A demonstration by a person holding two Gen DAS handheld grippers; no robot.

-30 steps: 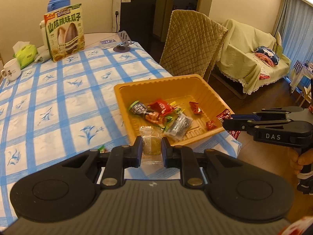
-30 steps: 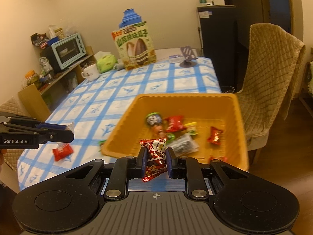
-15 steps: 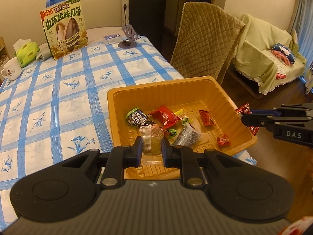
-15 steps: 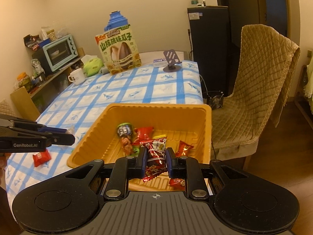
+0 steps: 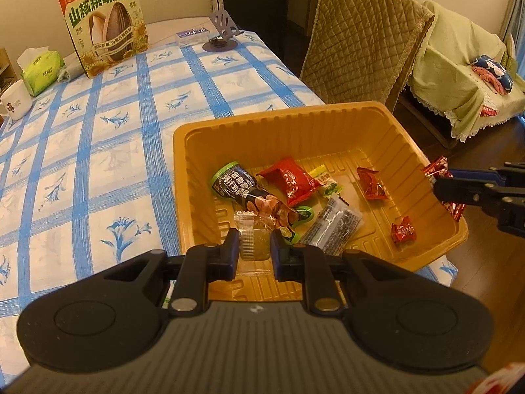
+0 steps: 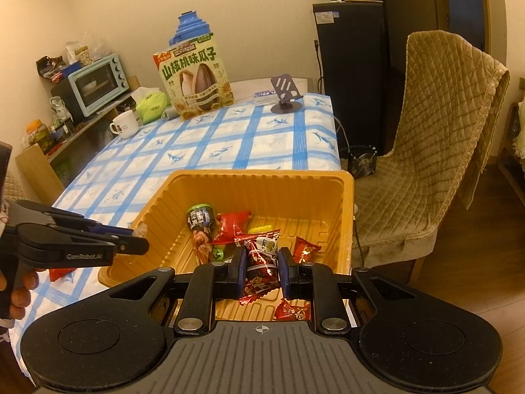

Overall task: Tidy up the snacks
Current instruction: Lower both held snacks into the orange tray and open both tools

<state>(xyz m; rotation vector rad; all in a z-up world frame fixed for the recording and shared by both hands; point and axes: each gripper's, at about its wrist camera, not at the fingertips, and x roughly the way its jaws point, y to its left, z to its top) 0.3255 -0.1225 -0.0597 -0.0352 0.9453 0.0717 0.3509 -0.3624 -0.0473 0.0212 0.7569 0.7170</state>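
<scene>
- Now the left gripper (image 5: 254,249) hangs over the near wall of the orange tray (image 5: 407,138), its jaws pinching a clear packet (image 5: 253,239) with a greenish filling.
- The right gripper (image 6: 262,268) has its jaws pressed on a red-and-brown snack wrapper (image 6: 261,259), held above the tray's near side; from the left wrist view that wrapper pokes out just past the tray's right rim.
- The tray sits at the near right corner of the tabletop (image 5: 98,138), which wears a blue-checked cloth.
- Inside the tray lie a dark cone-shaped snack (image 5: 234,185), a red packet (image 5: 293,180), a black-speckled clear packet (image 5: 334,226) and two small red candies (image 5: 370,182) (image 5: 403,229).
- One more red packet (image 6: 59,274) lies on the cloth by the near edge, left of the tray, partly behind the left gripper.
- At the far edge stand a sunflower-seed box (image 5: 105,23), a phone stand (image 5: 220,32), a tissue pack (image 5: 42,70) and a white mug (image 5: 14,100).
</scene>
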